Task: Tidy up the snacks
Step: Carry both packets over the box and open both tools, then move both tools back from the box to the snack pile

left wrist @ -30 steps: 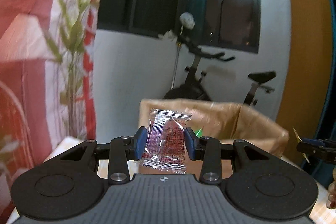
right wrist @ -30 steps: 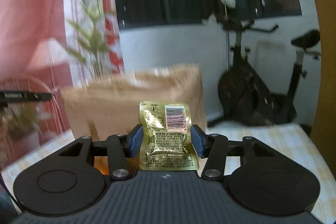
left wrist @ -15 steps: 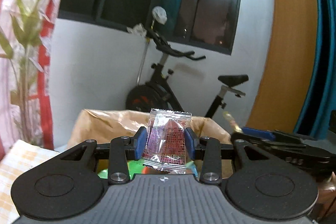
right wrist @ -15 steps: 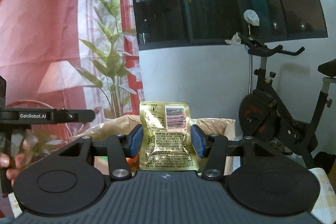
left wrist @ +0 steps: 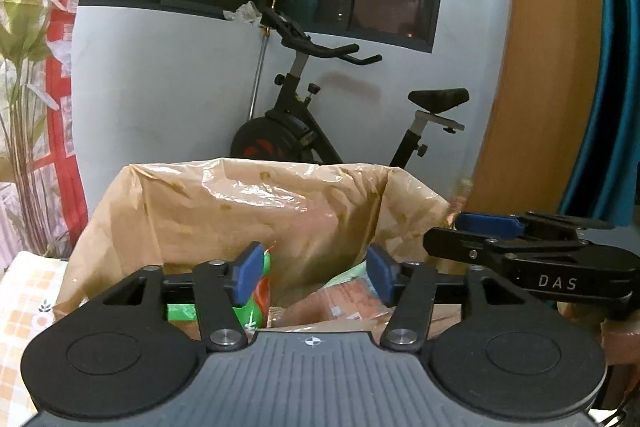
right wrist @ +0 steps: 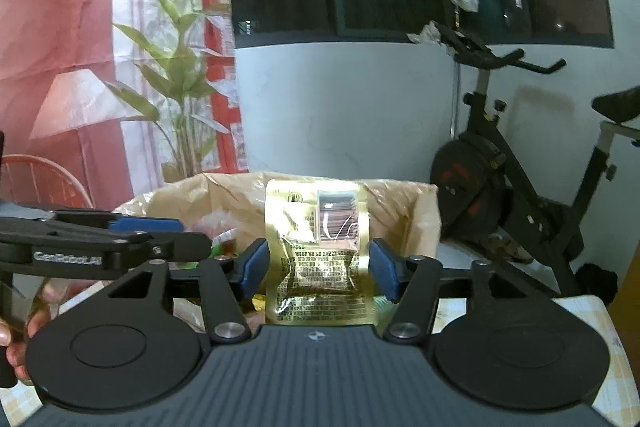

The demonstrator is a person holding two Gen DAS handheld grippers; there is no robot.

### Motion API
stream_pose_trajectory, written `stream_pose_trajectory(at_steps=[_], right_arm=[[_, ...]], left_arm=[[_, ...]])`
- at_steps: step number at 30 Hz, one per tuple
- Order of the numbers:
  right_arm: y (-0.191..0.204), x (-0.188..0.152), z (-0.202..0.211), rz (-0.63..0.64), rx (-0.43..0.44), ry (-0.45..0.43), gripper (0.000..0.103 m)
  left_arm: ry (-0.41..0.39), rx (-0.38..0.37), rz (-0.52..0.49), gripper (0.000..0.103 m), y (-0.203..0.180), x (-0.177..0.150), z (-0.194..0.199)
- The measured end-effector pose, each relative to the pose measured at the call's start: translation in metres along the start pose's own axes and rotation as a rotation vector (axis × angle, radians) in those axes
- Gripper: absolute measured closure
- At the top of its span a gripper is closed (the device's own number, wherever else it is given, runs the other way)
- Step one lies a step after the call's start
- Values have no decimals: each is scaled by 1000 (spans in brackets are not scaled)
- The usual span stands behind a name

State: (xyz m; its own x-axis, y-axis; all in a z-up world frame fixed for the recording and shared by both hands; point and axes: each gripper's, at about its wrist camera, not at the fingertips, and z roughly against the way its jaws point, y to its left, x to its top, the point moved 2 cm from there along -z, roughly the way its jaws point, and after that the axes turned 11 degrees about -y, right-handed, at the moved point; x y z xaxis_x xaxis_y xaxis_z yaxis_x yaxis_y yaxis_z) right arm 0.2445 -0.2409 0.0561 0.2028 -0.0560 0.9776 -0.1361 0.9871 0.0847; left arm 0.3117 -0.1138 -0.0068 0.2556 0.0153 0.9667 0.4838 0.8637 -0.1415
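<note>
My left gripper [left wrist: 316, 271] hangs over the mouth of a brown paper bag [left wrist: 240, 211] lined with clear plastic. Its jaws are opening and nothing is between them. Below them in the bag lie a green packet [left wrist: 256, 307] and an orange-pink packet [left wrist: 348, 299]. My right gripper [right wrist: 318, 263] is at the same bag [right wrist: 404, 211], coming in from the right, and its jaws are opening. A gold foil snack packet [right wrist: 320, 279] stands upright between its blue pads [right wrist: 254, 263], blurred and loose. Each gripper shows side-on in the other's view: the right gripper [left wrist: 460, 231] and the left gripper [right wrist: 180, 231].
An exercise bike [left wrist: 304, 131] stands behind the bag against a white wall under a dark window. A red and white curtain with printed plants [left wrist: 32, 67] hangs on the left and a wooden panel [left wrist: 540, 67] on the right. A checked cloth [left wrist: 28, 291] covers the table. A hand [right wrist: 16, 339] holds the left gripper.
Both grippers moved in over the bag. The left jaws spread and the red clear-wrapped packet is gone from between them. The right jaws widened around the gold packet.
</note>
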Motion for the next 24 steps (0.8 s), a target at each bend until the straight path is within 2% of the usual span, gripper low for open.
stream_pose_trajectory(at_steps=[9,15,24], right_arm=[[4,2,18,22,-3,-24,42],[3,1,37,-12,-13,-61,42],[12,-23,76,26,7,-91,42]], left_arm=[[-29,57,14,40,18,12,35],[-57,86,34,40,28,13,69],[-45,136,103,40,35,-9,96]])
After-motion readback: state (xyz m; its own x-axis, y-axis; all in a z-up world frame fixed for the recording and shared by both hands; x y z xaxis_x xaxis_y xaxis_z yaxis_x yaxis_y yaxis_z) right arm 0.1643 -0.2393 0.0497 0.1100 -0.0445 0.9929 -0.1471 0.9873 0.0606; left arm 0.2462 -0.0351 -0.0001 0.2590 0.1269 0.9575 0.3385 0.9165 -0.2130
